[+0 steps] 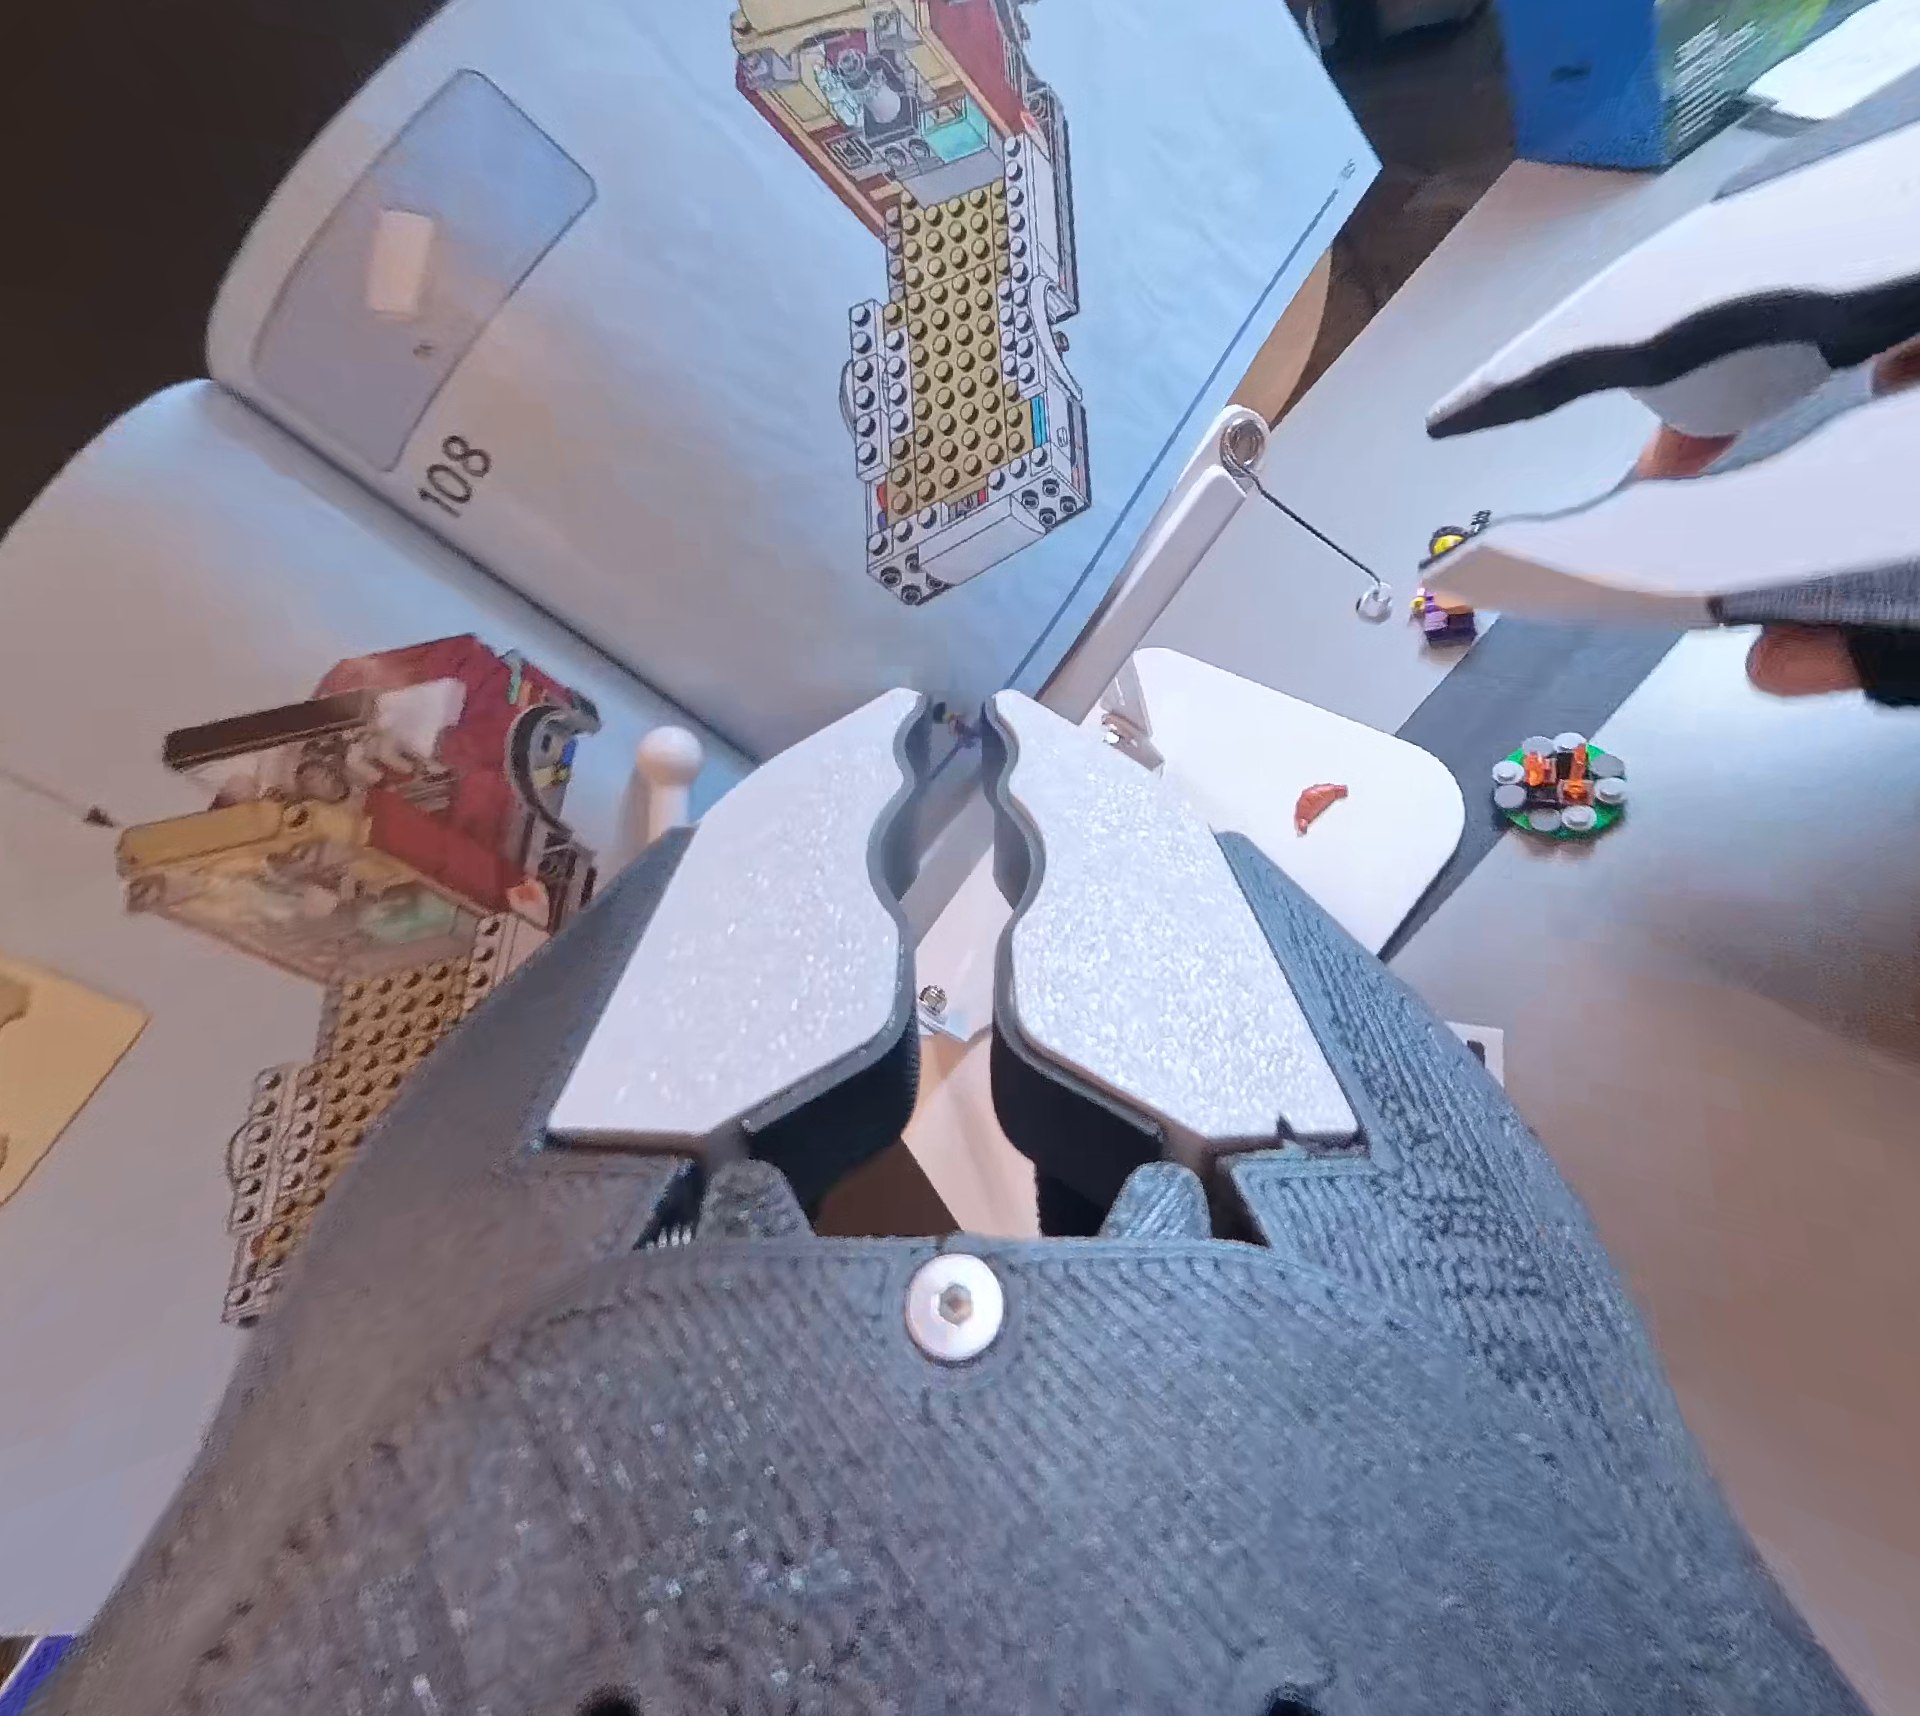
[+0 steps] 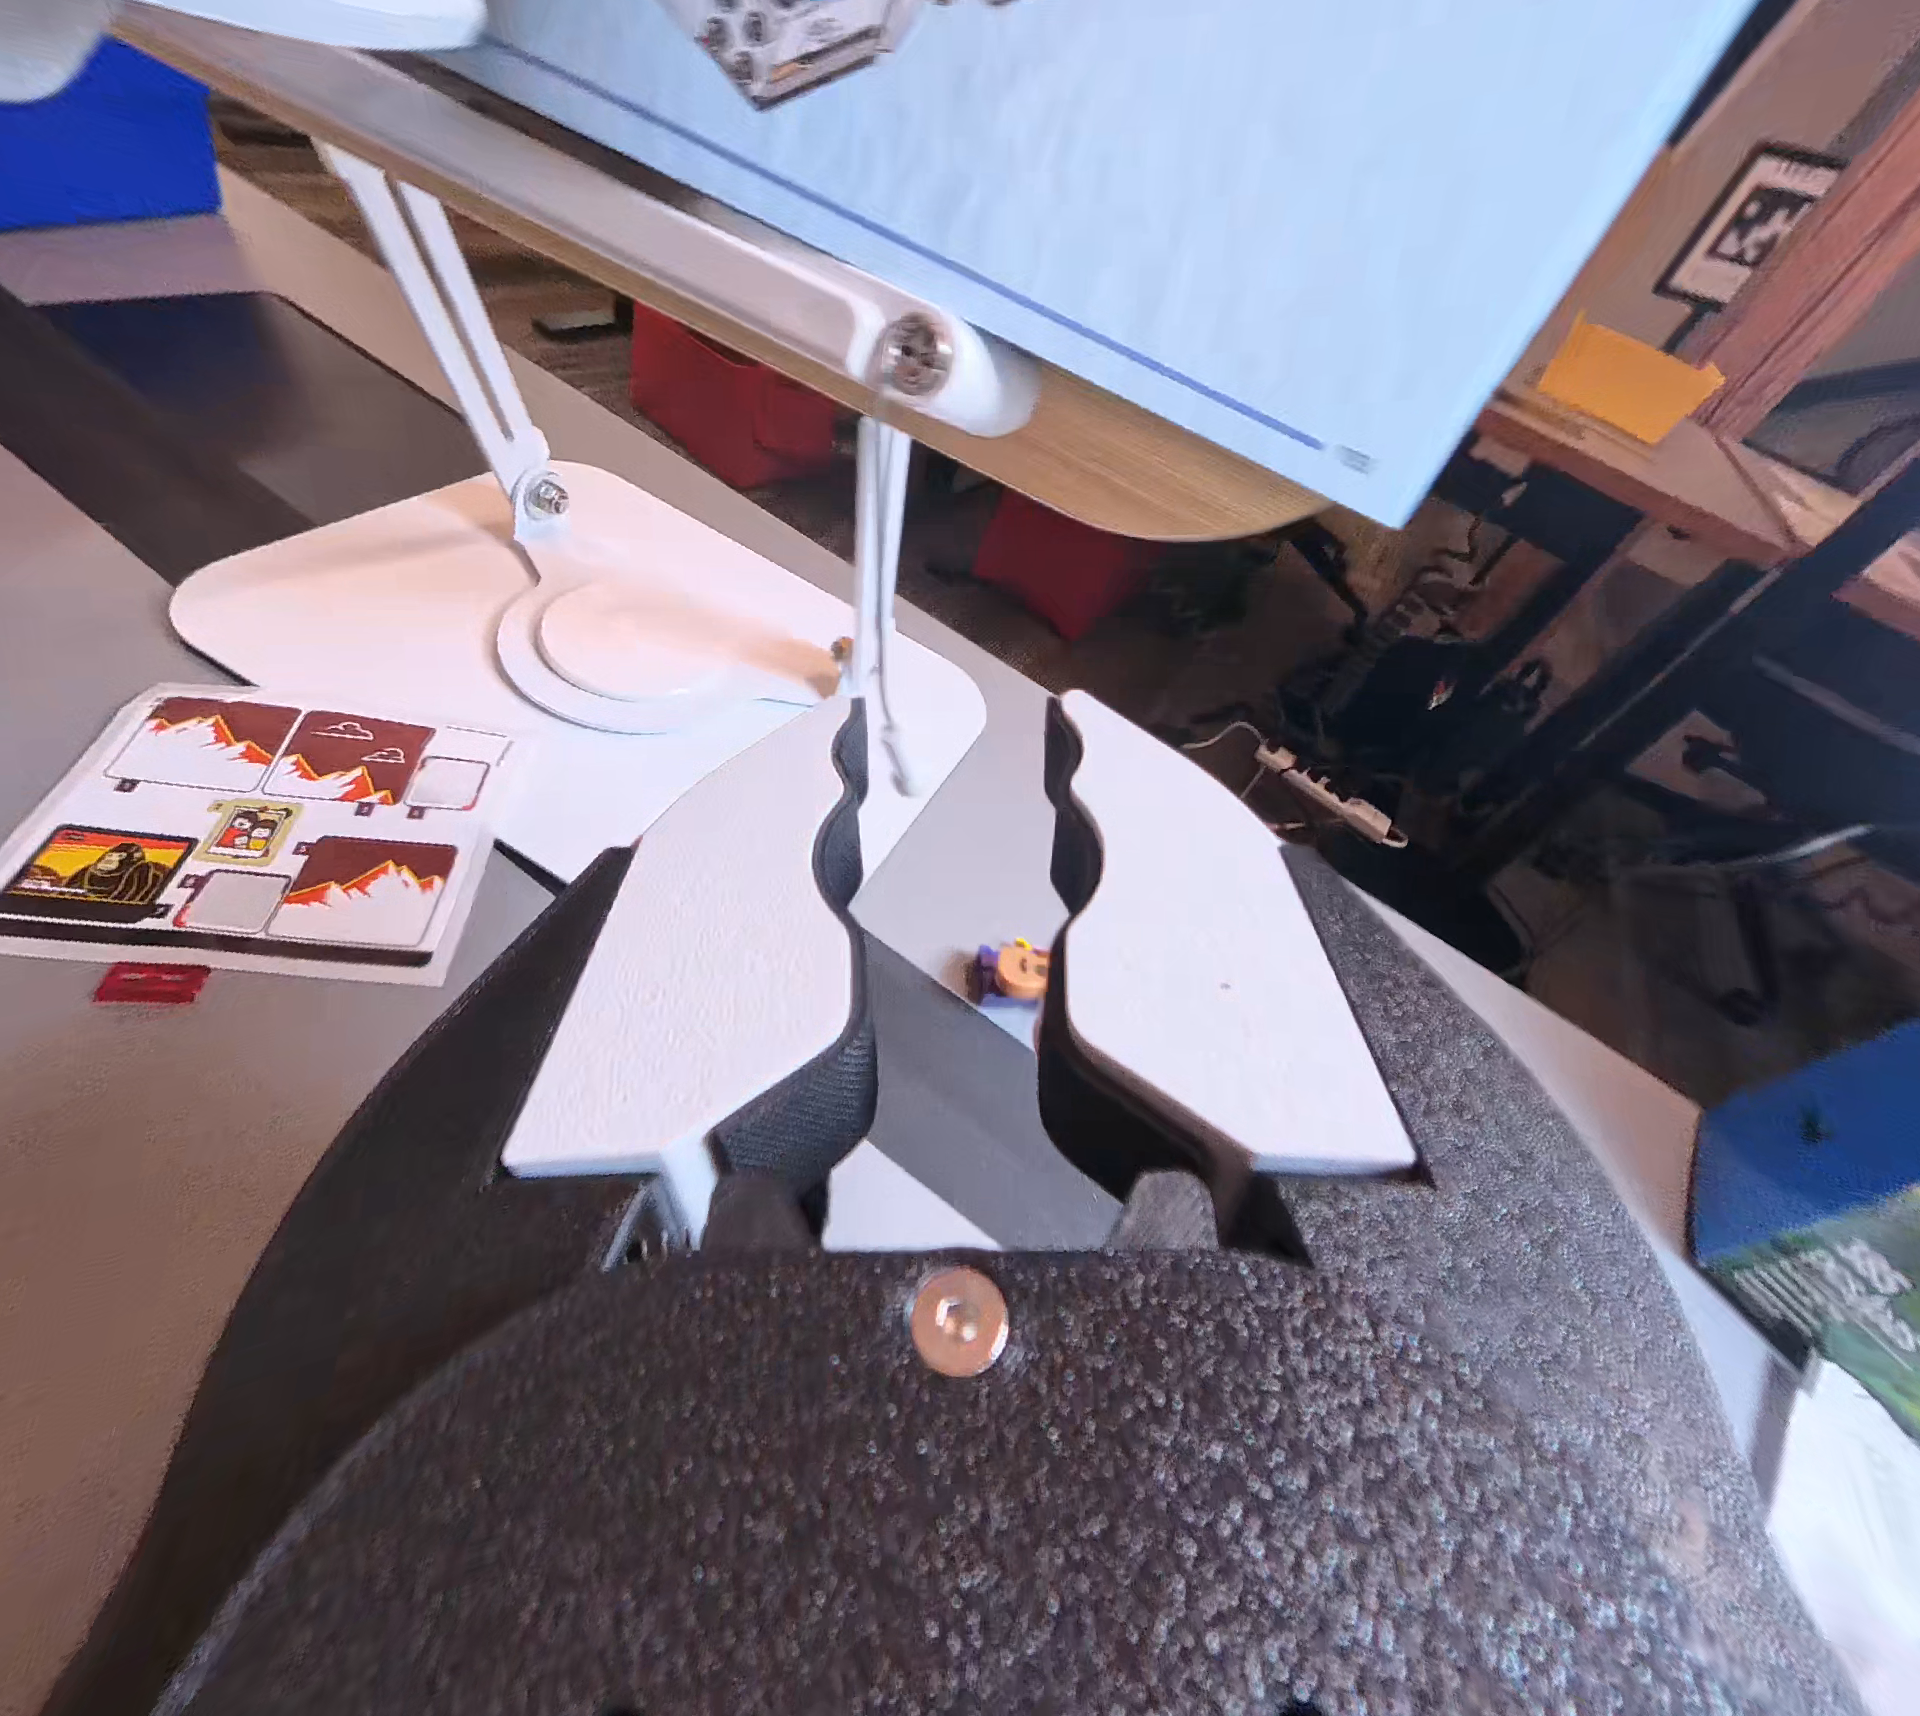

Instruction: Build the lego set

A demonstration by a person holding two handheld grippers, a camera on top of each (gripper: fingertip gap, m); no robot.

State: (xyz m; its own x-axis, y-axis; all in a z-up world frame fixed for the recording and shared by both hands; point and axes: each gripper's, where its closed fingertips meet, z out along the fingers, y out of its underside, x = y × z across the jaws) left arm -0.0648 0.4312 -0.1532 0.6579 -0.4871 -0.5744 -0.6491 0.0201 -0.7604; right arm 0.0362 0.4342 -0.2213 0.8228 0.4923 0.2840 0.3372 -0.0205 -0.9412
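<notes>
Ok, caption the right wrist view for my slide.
Open right gripper hovers above a small minifigure, below the instruction booklet on its stand.

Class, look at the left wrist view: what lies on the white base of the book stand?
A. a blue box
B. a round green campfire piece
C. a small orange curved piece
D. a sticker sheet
C: the small orange curved piece lies alone on the white base.

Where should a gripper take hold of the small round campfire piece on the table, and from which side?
Judging from the left wrist view, grip the campfire piece across its round green rim, coming straight down from above. It lies flat on the table, low and disc-shaped, with open space all round; the orange flames on top look too small to pinch.
</notes>
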